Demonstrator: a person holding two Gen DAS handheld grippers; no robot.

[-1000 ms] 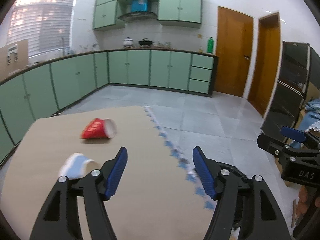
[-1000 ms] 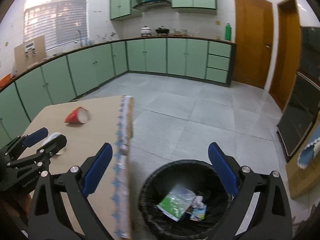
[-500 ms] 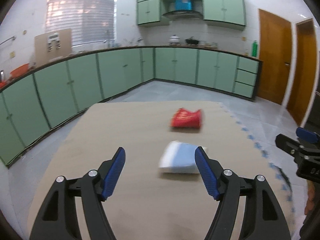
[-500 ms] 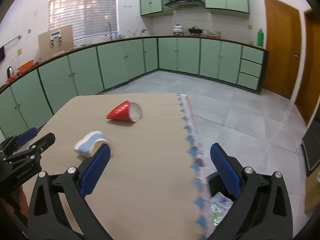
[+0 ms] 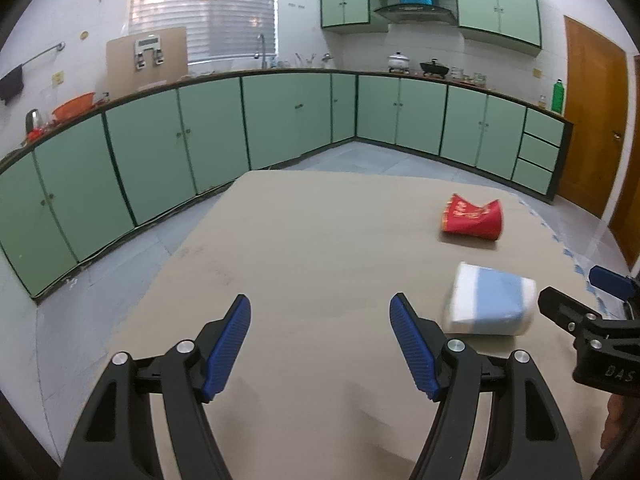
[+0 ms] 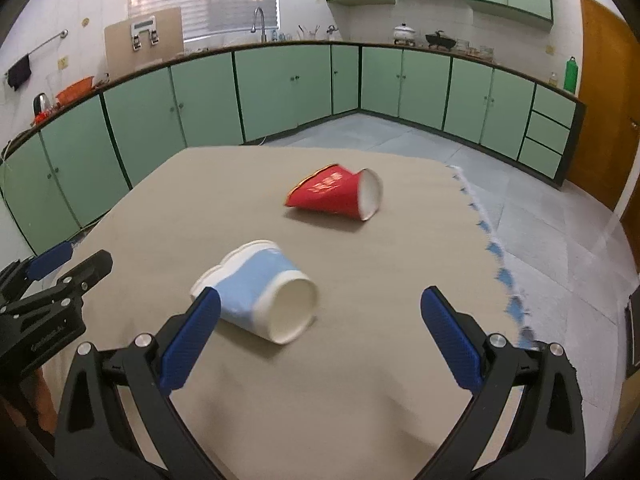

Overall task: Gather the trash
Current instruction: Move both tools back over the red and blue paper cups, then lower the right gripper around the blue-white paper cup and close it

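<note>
Both hand-held grippers, left [image 5: 320,340] and right [image 6: 320,336], jaws apart, empty | blue cup [image 6: 256,292] near right, red cup [image 6: 336,196] beyond | tabletop [image 6: 360,380] bare elsewhere.

Two paper cups lie on their sides on my table, near each other but apart. The blue cup [image 6: 256,290], blue with white bands, lies nearer, its crumpled rim pointing away and its white base toward my right camera. The red cup [image 6: 336,192], bearing pale print, lies farther off, its rim flattened, base to the right.
</note>
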